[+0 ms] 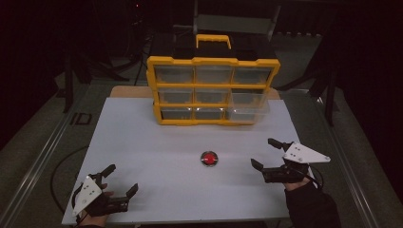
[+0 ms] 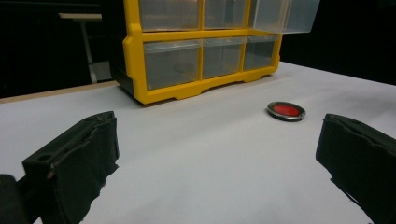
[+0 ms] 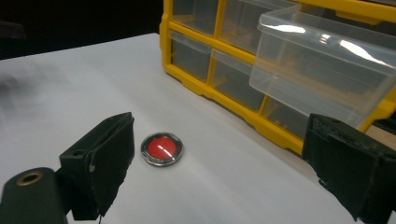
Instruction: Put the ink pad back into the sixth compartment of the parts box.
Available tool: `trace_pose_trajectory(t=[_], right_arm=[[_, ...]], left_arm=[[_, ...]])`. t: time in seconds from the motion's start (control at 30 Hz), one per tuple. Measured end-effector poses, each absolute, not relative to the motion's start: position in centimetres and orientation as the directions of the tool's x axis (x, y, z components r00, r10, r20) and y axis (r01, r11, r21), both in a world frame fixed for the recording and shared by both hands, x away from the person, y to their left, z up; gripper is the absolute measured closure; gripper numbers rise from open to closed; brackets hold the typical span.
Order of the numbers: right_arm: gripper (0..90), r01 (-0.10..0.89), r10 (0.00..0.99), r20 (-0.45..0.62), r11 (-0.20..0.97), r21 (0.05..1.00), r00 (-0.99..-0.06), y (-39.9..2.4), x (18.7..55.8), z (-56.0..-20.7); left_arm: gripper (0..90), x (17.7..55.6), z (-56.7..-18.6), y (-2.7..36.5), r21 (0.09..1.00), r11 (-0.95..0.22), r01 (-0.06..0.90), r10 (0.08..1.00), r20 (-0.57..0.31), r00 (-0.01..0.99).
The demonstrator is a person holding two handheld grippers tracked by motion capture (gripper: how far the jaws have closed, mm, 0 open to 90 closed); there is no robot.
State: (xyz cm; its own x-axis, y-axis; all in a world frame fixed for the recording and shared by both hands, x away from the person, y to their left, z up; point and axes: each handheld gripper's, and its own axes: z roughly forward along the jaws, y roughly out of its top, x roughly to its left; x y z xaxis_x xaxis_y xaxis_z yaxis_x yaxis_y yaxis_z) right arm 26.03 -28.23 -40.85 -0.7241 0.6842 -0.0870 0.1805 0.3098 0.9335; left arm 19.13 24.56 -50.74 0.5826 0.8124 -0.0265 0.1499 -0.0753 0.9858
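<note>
Currently both grippers sit idle near the desk's front edge, nothing held. Left gripper (image 1: 119, 179) is at the front-left corner, fingers (image 2: 77, 163) spread wide, hand resting at the desk edge. Right gripper (image 1: 264, 153) is toward the front-right, just inside the right edge, its fingers (image 3: 100, 156) also wide apart and empty. Red disc (image 1: 209, 158) with a metal rim lies flat on the white desk (image 1: 142, 142), roughly mid-desk and slightly right of centre, between the two grippers but closer to the right one; not touching either. In the right gripper view the disc (image 3: 161, 148) sits just beside the left-hand finger, still apart from it. In the left gripper view it (image 2: 286, 111) is well ahead, nearer the right-hand finger. Yellow drawer organizer (image 1: 213, 90) stands upright at the back edge, centred, clear drawers in three rows. One clear drawer (image 1: 248, 107) at its right end, middle row, is pulled out toward the front; contents can't be made out. Disc and organizer are well apart.
</note>
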Motion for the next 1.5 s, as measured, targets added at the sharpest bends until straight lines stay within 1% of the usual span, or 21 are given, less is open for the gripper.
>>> trace_pose_trajectory(t=[0.43,0.67,1.03,1.5], right_arm=[[9.5,0.158,0.639,-0.086,0.315,0.936,-0.765,-26.2,27.1,-39.7],[9.4,0.152,0.613,-0.096,0.340,0.928,-0.784,-24.7,27.7,-39.5],[9.4,0.147,0.576,-0.098,0.363,0.920,-0.812,-22.5,28.7,-40.1],[9.4,0.172,0.567,-0.072,0.366,0.915,-0.821,-20.9,29.9,-41.7]], left_arm=[[0.0,19.2,-50.7,24.6,0.986,-0.069,0.150,0.809,-0.033,0.586],[0.0,19.2,-50.7,24.6,0.987,-0.064,0.149,0.809,-0.036,0.586],[0.0,19.2,-50.6,24.6,0.987,-0.066,0.146,0.807,-0.033,0.589],[0.0,19.1,-50.6,24.5,0.988,-0.066,0.141,0.805,-0.030,0.592]])
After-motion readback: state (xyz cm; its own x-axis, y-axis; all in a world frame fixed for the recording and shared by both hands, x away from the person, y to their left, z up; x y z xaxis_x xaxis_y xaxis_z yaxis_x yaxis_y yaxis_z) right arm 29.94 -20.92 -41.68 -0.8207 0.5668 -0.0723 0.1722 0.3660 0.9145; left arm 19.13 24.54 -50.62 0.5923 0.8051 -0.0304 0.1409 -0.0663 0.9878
